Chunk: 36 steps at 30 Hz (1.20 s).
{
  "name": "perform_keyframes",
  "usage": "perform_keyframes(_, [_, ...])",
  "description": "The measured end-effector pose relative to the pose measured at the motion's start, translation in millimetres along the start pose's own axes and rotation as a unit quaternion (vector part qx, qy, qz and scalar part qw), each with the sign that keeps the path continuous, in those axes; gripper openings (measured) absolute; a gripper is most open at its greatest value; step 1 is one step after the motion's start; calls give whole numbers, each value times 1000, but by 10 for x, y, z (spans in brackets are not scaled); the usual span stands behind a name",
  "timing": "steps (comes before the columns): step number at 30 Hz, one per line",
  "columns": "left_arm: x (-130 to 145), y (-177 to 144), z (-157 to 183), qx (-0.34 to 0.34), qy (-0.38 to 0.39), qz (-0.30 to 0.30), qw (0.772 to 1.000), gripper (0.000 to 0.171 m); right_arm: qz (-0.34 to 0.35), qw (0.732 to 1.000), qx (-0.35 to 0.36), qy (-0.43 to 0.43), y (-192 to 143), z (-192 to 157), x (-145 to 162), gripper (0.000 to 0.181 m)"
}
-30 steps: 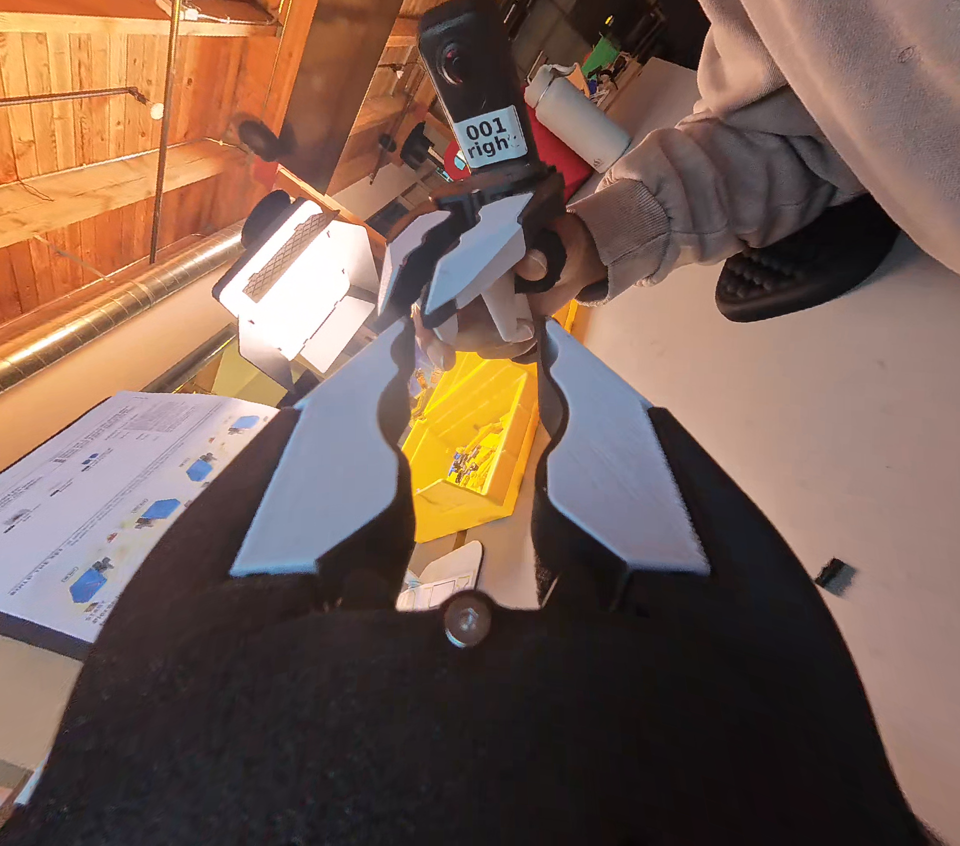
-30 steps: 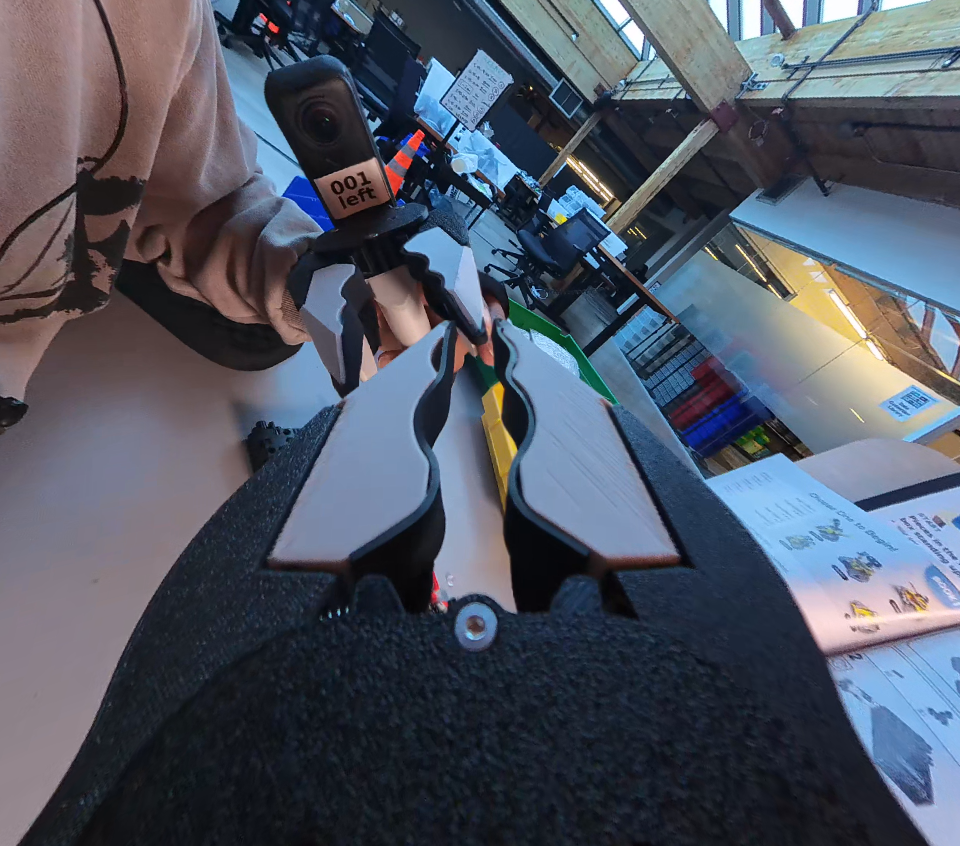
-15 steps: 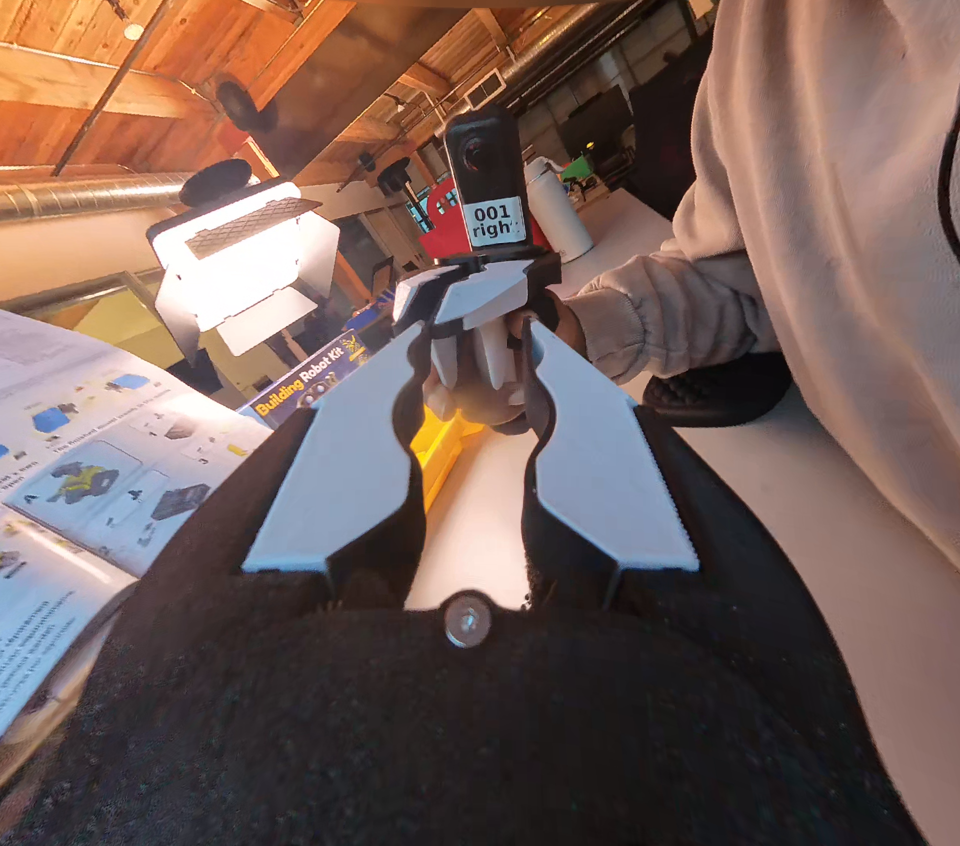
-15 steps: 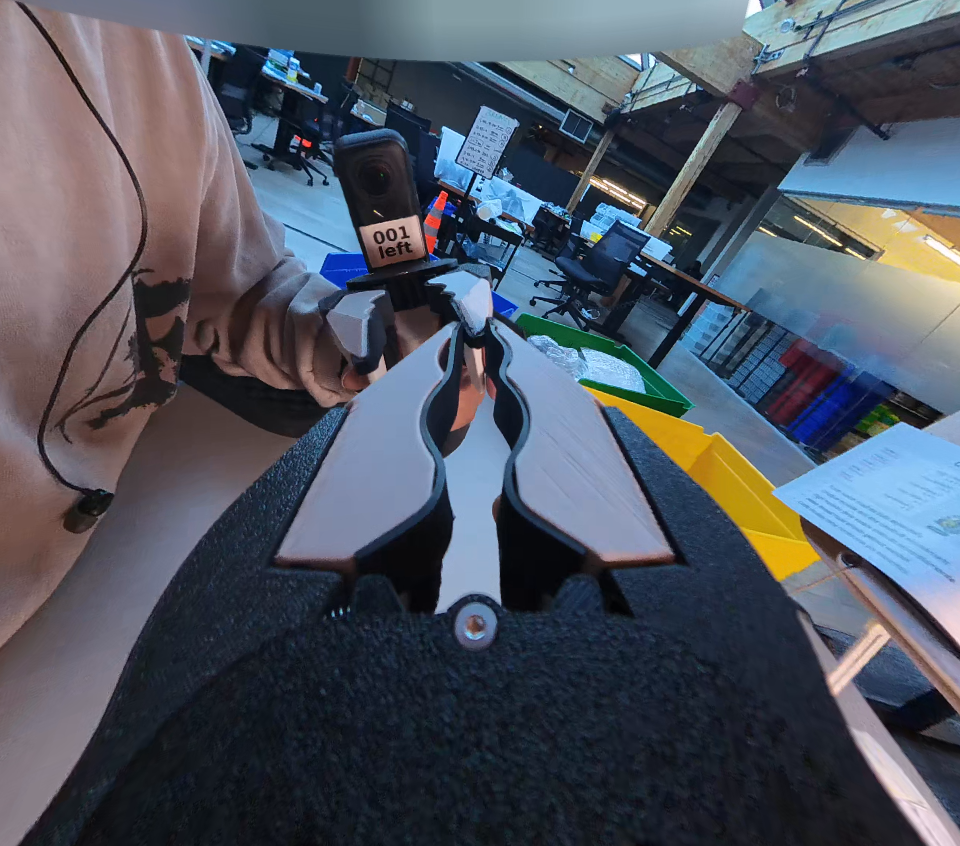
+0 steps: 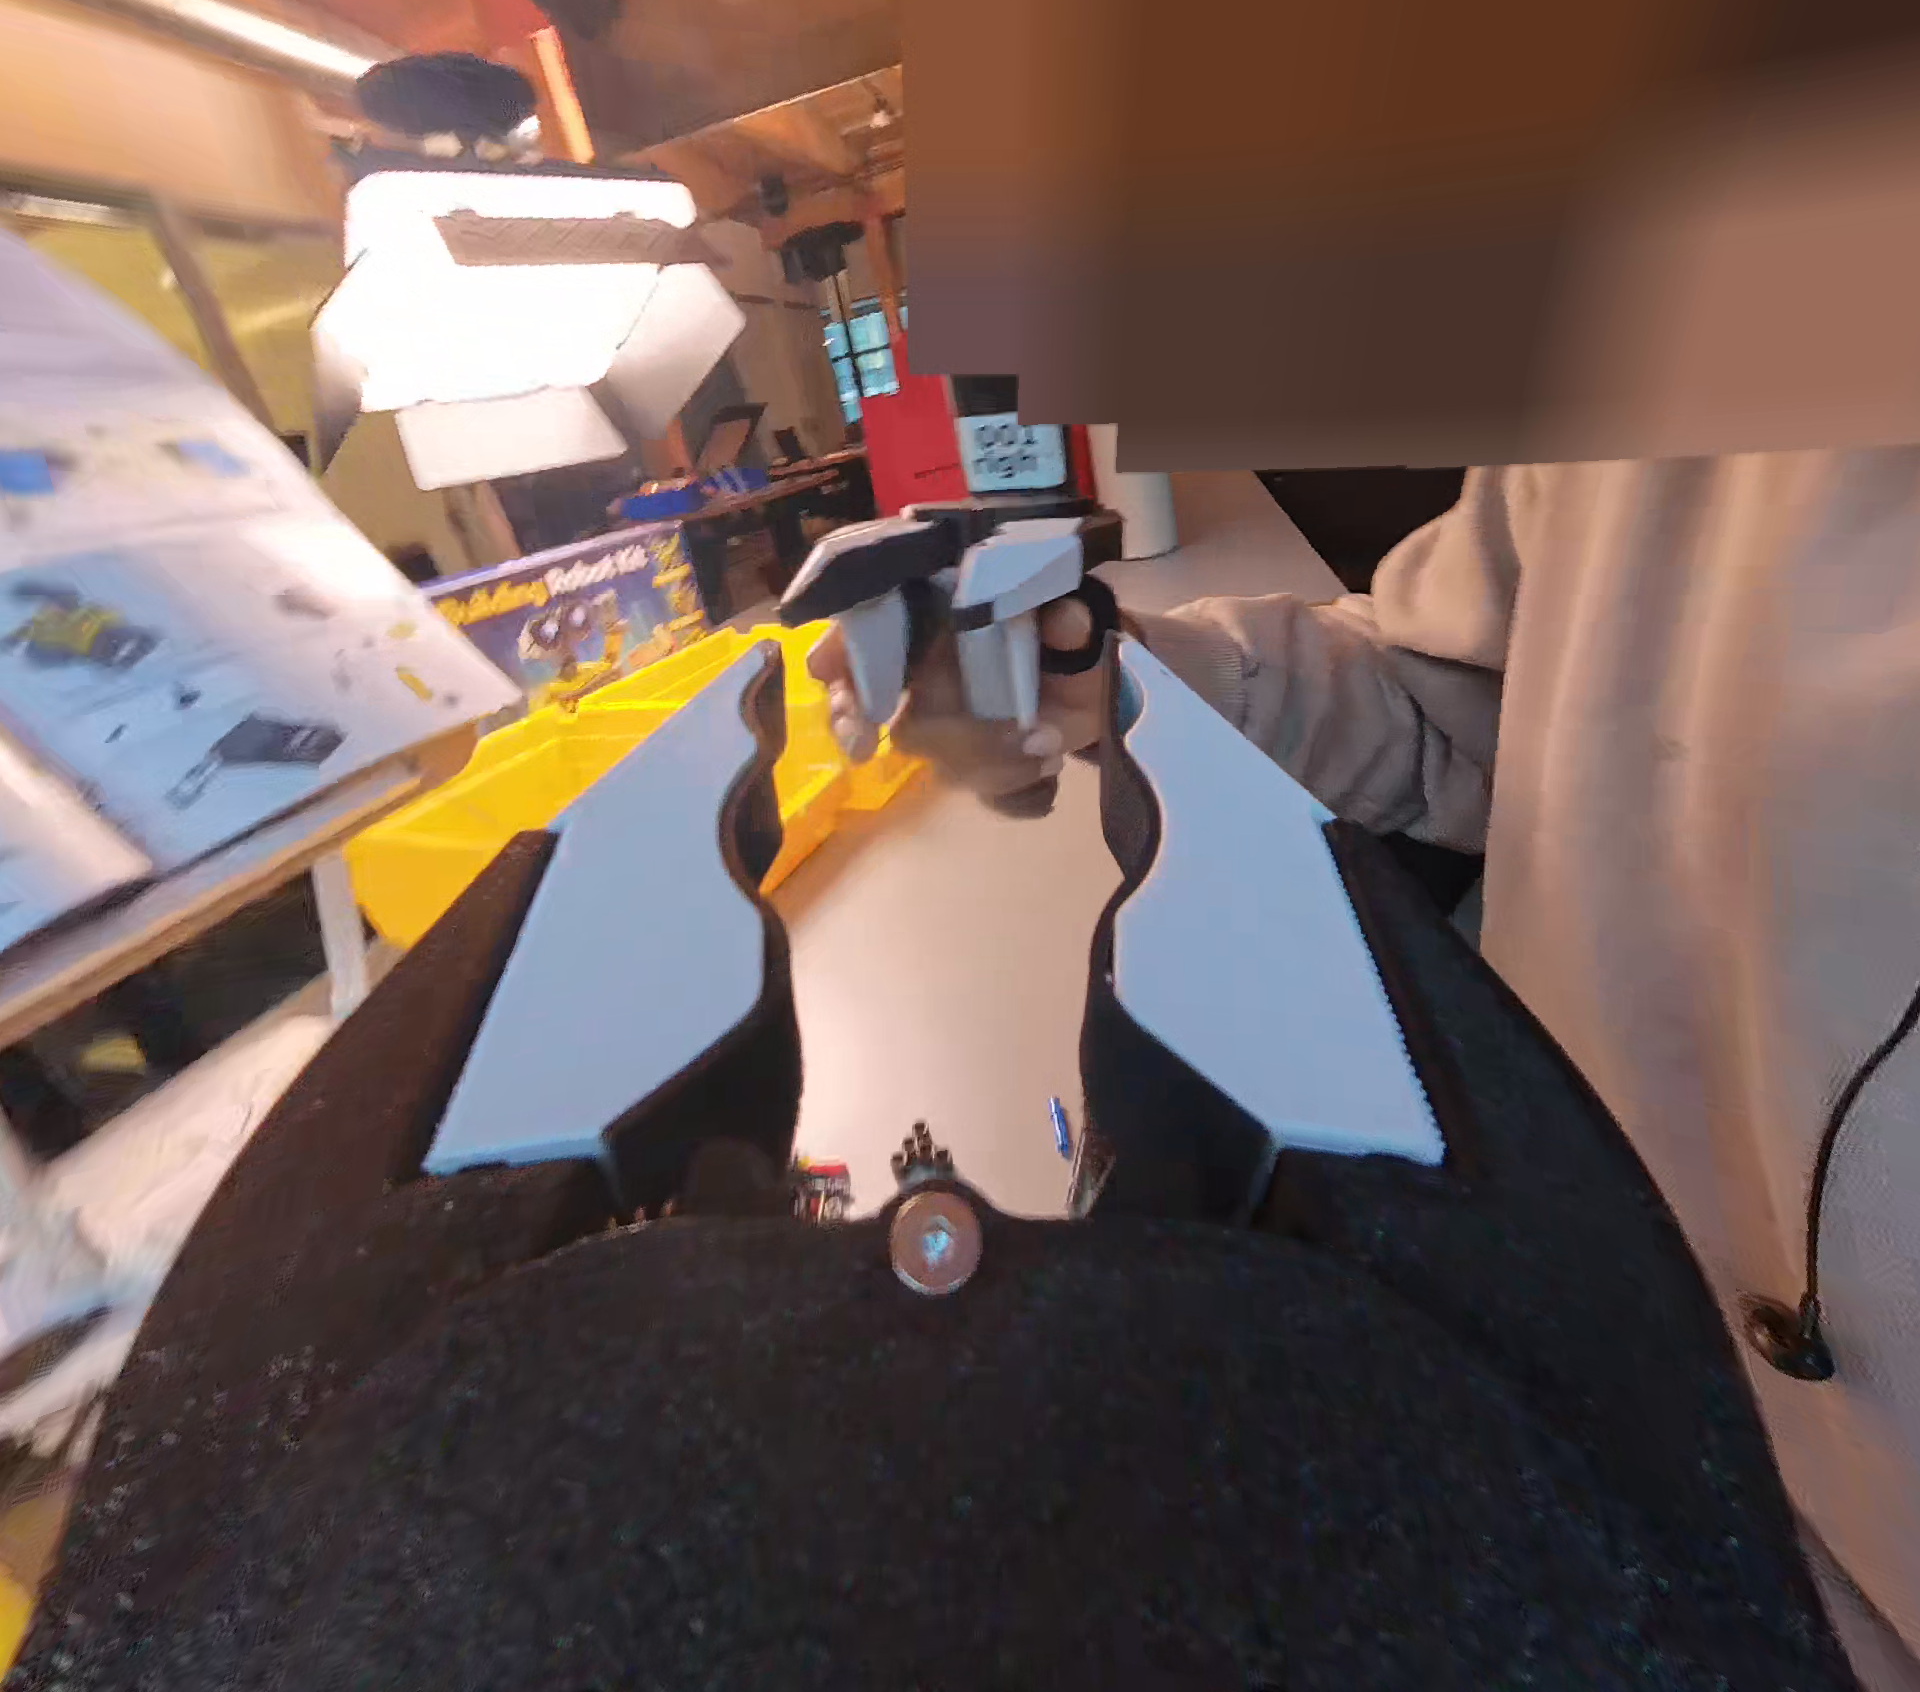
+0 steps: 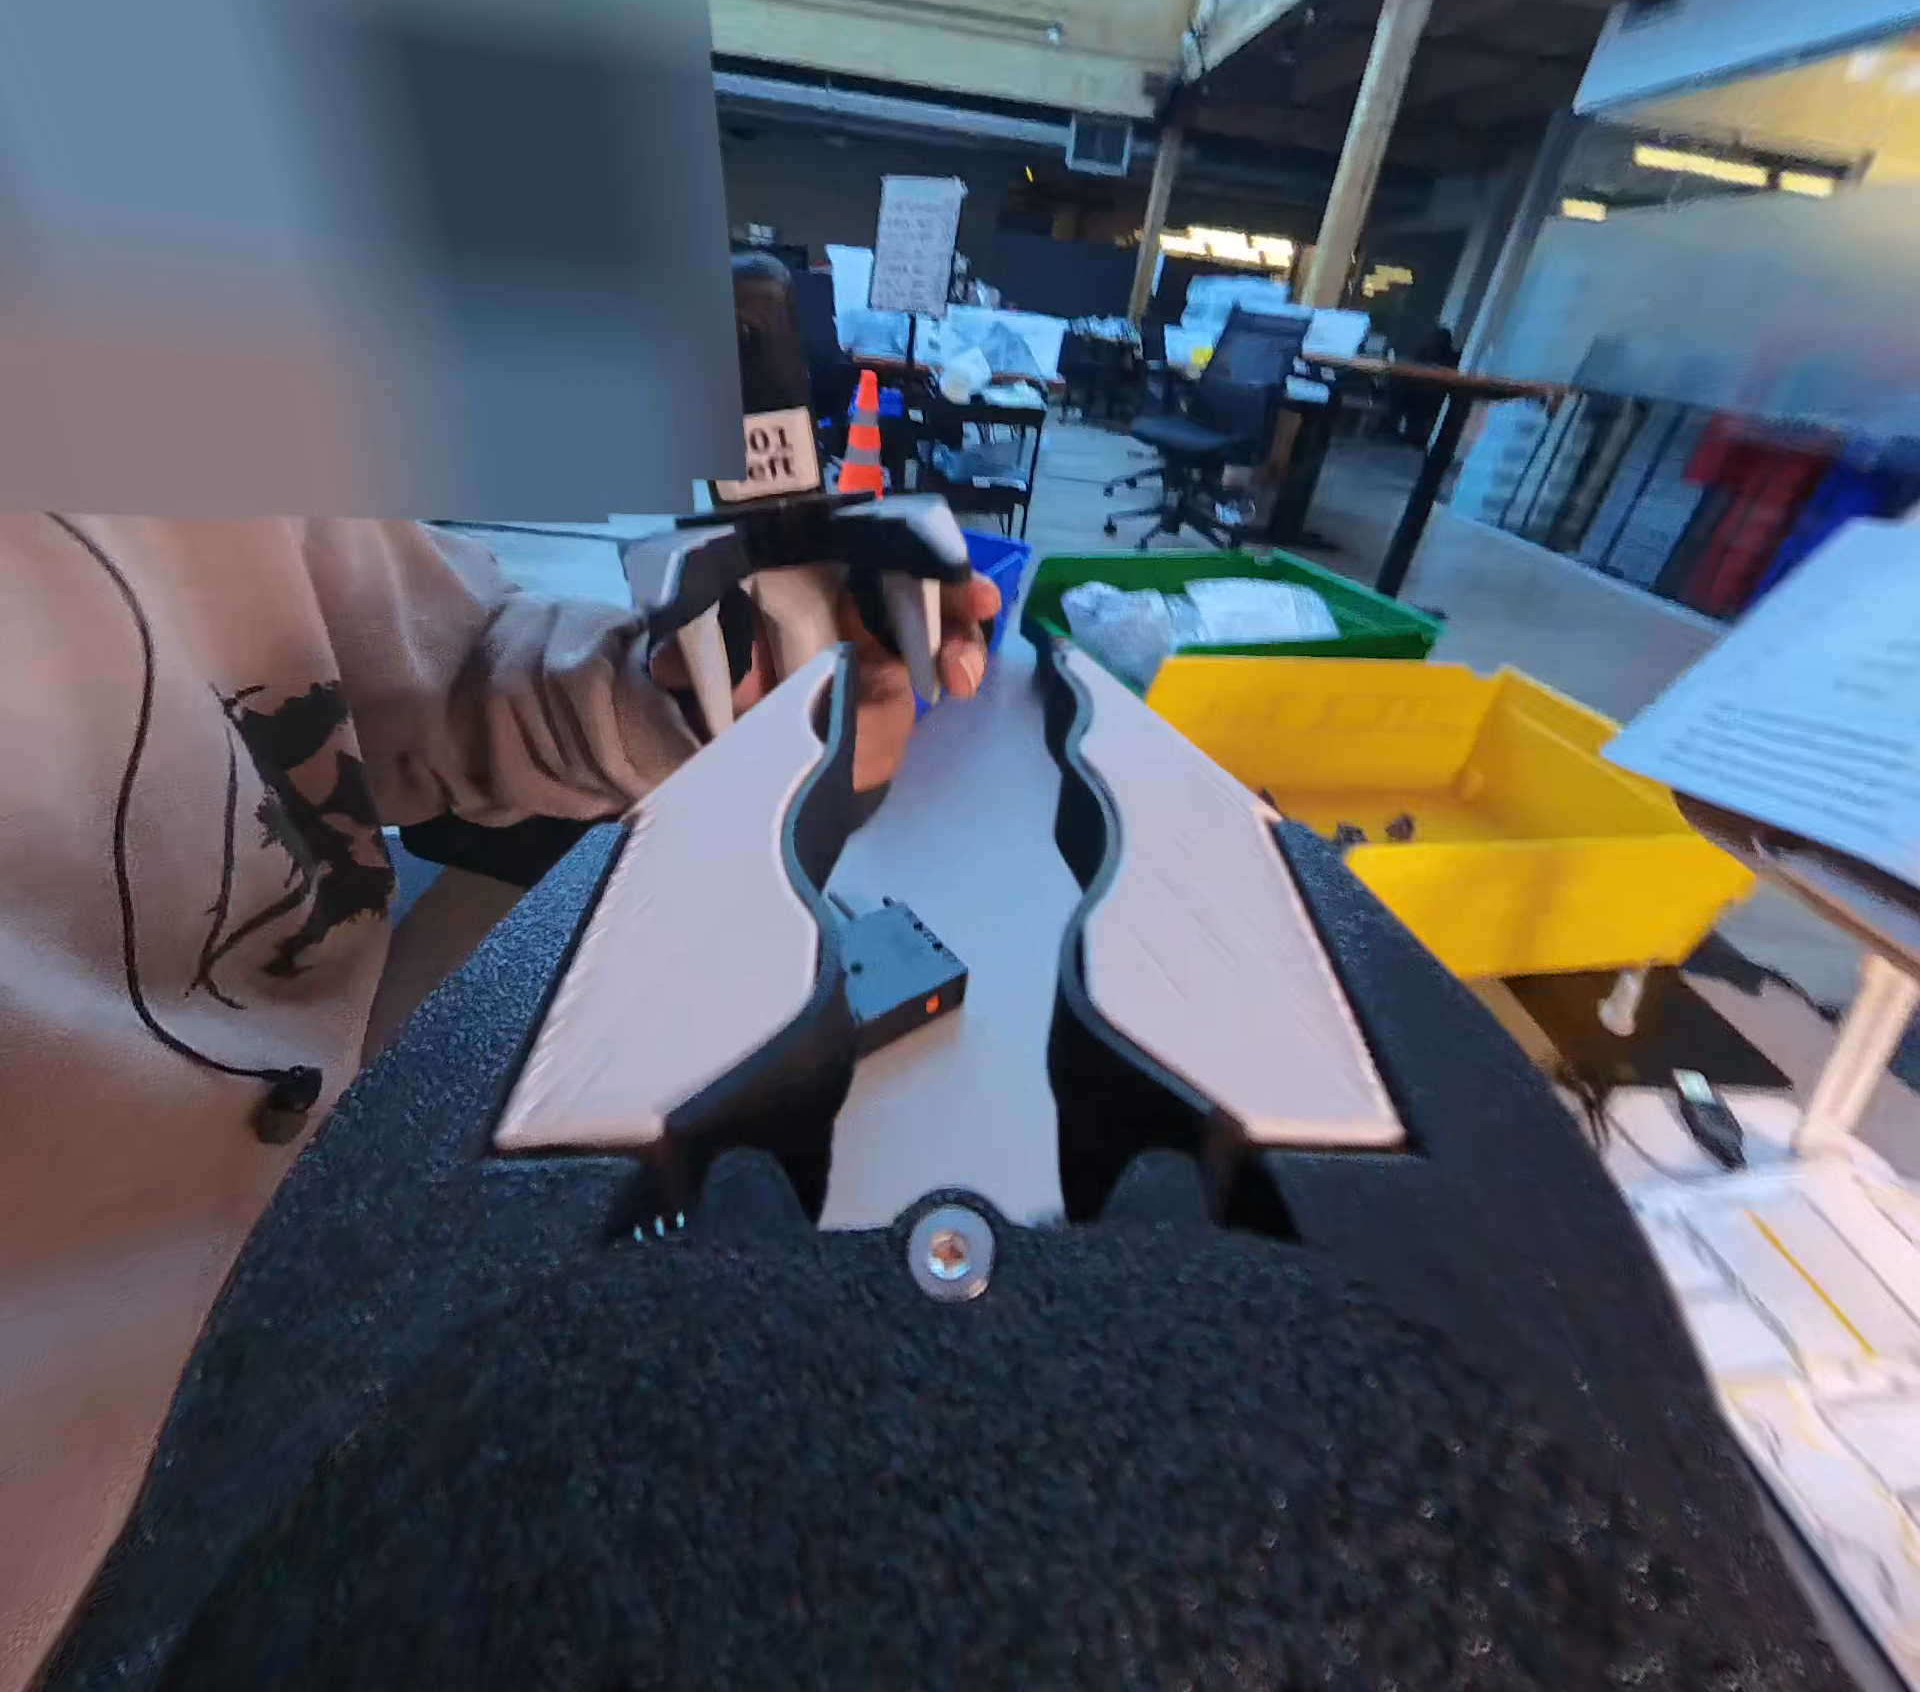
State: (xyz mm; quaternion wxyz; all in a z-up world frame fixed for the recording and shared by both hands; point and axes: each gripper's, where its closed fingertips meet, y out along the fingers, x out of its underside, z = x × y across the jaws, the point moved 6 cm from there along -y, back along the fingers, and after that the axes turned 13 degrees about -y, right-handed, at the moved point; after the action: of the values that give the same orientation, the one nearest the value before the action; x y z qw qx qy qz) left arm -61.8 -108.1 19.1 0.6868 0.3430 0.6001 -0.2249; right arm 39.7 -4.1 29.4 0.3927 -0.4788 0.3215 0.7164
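- Tabletop [image 6: 966, 811] of pale, smooth material lies under both of your grippers; nothing is held in either.
- Yellow plastic bin [image 6: 1455, 821], a few small dark bits inside, sits on the table just right of your right gripper; a green plastic bin [image 6: 1340, 593] with clear bags stands behind it.
- Open instruction booklet [image 5: 197, 603] with printed pictures rests tilted on a stand, beside the yellow bin.
- Left gripper [image 5: 940, 676] — fingers spread wide, empty, pointing at the right one across the table.
- Right gripper [image 6: 951, 666] — fingers also spread, empty, facing the left one.
- Small black block [image 6: 899, 967] with studs and an orange dot lies on the table between the right gripper's fingers, close by the left-hand finger; whether it touches, you cannot tell.
- Tiny blue stick [image 5: 1058, 1126] lies on the table near the base of your left gripper's fingers.
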Motion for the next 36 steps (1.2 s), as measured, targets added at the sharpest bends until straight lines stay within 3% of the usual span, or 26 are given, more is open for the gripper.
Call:
perform_keyframes(2, [35, -160, -197, -55, -51, -26, 997, 67, -68, 998, 16, 10, -112, 60, 133, 47])
perform_keyframes(5, [373, -405, -403, -135, -86, -114, 980, 78, -189, 981, 37, -8, -314, -105, 569, 48])
perform_keyframes(9, [784, -584, -517, -177, -121, -176, 961, 76, -343, 938, -36, 36, -439, -673, 1187, 41])
perform_keyframes(12, [911, -613, -579, -187, -106, -223, 951, 75, -406, 910, -77, 41, -350, -1020, 1396, 35])
perform_keyframes(18, [993, -722, -623, -204, -53, -252, 944, 70, -443, 888, -107, 61, -40, -1208, 1507, 26])
perform_keyframes(20, [1019, -755, -656, -214, -56, -248, 943, 68, -468, 875, -105, 72, 16, -1199, 1580, 18])
perform_keyframes(21, [1027, -757, -663, -214, -65, -241, 944, 67, -469, 875, -102, 74, 36, -1177, 1579, 4])
perform_keyframes(24, [1029, -741, -657, -209, -80, -229, 947, 67, -478, 868, -117, 70, 41, -1151, 1585, 4])
perform_keyframes(26, [1006, -727, -649, -206, -69, -222, 950, 68, -462, 880, -91, 55, 52, -1011, 1558, 4])
perform_keyframes(29, [1010, -711, -638, -202, -67, -219, 952, 69, -412, 910, -3, 49, 70, -471, 1507, 4])
perform_keyframes(31, [1035, -698, -627, -200, -68, -220, 952, 70, -429, 903, 26, 25, 25, -118, 1649, 4])
perform_keyframes(34, [1062, -668, -607, -201, -57, -214, 954, 70, -427, 903, 23, 33, 43, 139, 1906, 6])
perform_keyframes(36, [1079, -644, -590, -200, -53, -210, 956, 70, -420, 906, 31, 36, 27, 204, 1950, 20])
